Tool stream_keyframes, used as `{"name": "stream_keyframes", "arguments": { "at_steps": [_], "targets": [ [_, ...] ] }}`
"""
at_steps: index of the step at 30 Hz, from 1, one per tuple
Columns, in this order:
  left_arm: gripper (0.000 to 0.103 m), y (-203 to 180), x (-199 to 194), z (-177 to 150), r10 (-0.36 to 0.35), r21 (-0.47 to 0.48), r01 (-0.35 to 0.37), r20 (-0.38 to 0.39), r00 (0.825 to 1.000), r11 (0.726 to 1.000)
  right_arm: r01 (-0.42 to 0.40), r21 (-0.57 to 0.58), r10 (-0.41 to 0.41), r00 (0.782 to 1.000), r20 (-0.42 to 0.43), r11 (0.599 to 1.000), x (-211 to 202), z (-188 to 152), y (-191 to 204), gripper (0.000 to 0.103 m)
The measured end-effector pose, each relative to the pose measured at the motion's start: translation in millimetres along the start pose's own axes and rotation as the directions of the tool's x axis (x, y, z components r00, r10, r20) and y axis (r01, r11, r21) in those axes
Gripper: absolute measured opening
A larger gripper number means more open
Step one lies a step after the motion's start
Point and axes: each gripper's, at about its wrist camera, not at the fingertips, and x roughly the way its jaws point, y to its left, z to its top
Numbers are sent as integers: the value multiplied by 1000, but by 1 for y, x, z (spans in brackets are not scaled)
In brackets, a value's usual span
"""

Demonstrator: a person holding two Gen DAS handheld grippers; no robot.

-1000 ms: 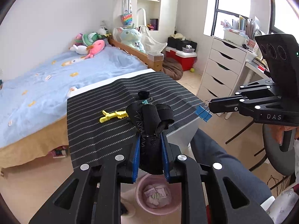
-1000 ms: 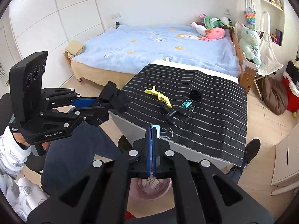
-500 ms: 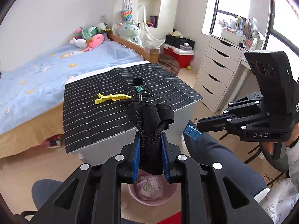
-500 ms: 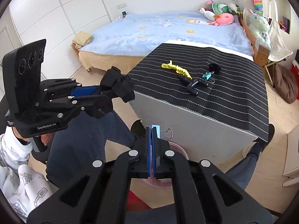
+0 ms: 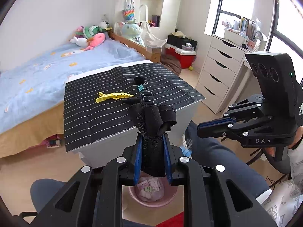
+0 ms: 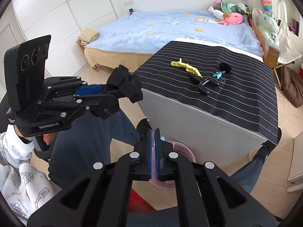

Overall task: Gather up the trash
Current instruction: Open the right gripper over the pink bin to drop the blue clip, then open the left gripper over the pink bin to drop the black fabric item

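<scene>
The left gripper [image 5: 152, 147] has its fingers clamped on a black strap [image 5: 151, 121], which sticks up and out past the tips. The right gripper [image 6: 154, 147] has its fingers only a thin crack apart. A blurry blue clip [image 5: 186, 148] shows just below the right gripper in the left view, apart from the fingers and in the air; in the right view only a pale blue blur shows beside the tips. I cannot tell if the fingers touch it. The left gripper's side reads "GenRobot.AI" in the right view, and the right gripper's side reads "DAS" in the left view. A pink bin [image 5: 153, 193] stands on the floor under both grippers, right by the bench [image 6: 198, 117]. It has crumpled paper and little wrappers in it. The bench has a black striped mat [image 6: 236, 94] on top. On the mat lie a yellow clip [image 6: 186, 67], a black hook [image 6: 205, 84], a teal clip [image 6: 217, 75] and a black ring [image 6: 225, 67]. The yellow clip's end touches the hook. The teal clip is just beside the ring.
</scene>
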Motion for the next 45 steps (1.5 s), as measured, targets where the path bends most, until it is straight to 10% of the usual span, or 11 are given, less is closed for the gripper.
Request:
{"name": "stream_keyframes", "arguments": {
  "at_steps": [1, 3, 6, 45],
  "targets": [
    [20, 0, 0, 0, 0, -1, 0, 0, 1000, 1000, 5, 8, -5, 1000, 6, 1000, 0, 0, -1, 65],
    [20, 0, 0, 0, -1, 0, 1, -2, 1000, 1000, 1, 28, -2, 999, 39, 1000, -5, -1, -3, 90],
    [20, 1, 2, -4, -3, 1, 3, -15, 1000, 1000, 28, 34, -29, 999, 31, 999, -5, 0, -4, 96],
    [24, -16, 15, -10, -43, 62, 50, -105, 994, 997, 115, 126, -126, 989, 76, 985, -28, -6, -33, 99]
  ]
}}
